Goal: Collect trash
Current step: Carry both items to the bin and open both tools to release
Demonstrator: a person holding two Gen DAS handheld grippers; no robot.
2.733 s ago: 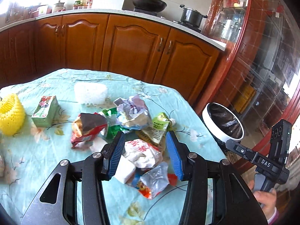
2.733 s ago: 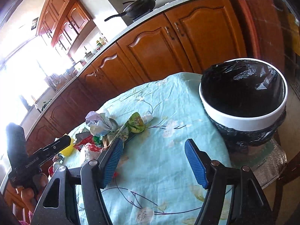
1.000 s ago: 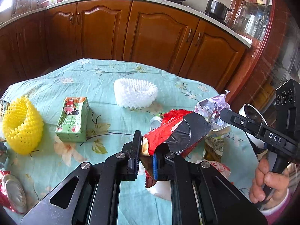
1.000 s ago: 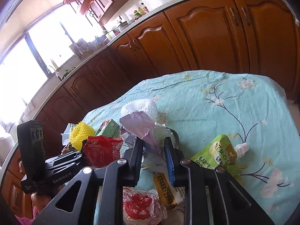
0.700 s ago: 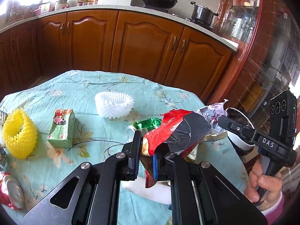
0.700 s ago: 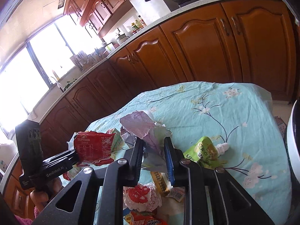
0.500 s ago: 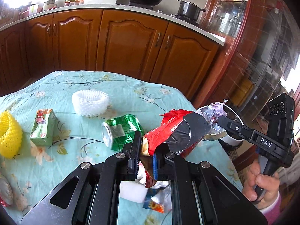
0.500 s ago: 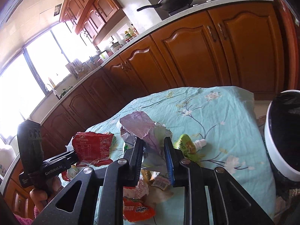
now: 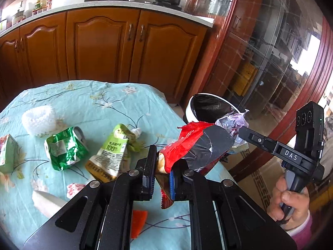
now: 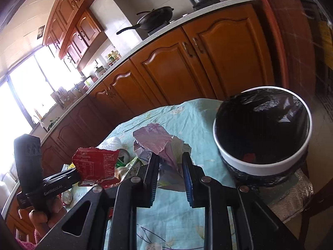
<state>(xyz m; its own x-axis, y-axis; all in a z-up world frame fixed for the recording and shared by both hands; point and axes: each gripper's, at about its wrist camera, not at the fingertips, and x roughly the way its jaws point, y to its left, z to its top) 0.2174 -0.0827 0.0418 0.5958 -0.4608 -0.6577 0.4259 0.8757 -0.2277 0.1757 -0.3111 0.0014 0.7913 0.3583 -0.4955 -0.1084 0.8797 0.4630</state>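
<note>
My left gripper [image 9: 162, 174] is shut on a red and silver snack wrapper [image 9: 199, 145], held above the table's right edge; it also shows in the right wrist view [image 10: 95, 166]. My right gripper [image 10: 169, 166] is shut on a crumpled purple and white wrapper [image 10: 156, 139], also seen in the left wrist view [image 9: 232, 123]. A white trash bin with a black liner [image 10: 262, 133] stands just past the table's right edge, in front and to the right of both grippers; it also shows in the left wrist view [image 9: 208, 106].
On the flowered blue tablecloth [image 9: 93, 102] lie a crushed green can [image 9: 64, 148], a green juice pouch [image 9: 112, 154], a white foam net [image 9: 38, 119], a green carton [image 9: 7, 154] and small wrappers [image 9: 75, 187]. Wooden cabinets [image 9: 104, 43] stand behind.
Both grippers closed on wrappers, lifted them and swung right toward the bin. The bin has come closer and larger in both views.
</note>
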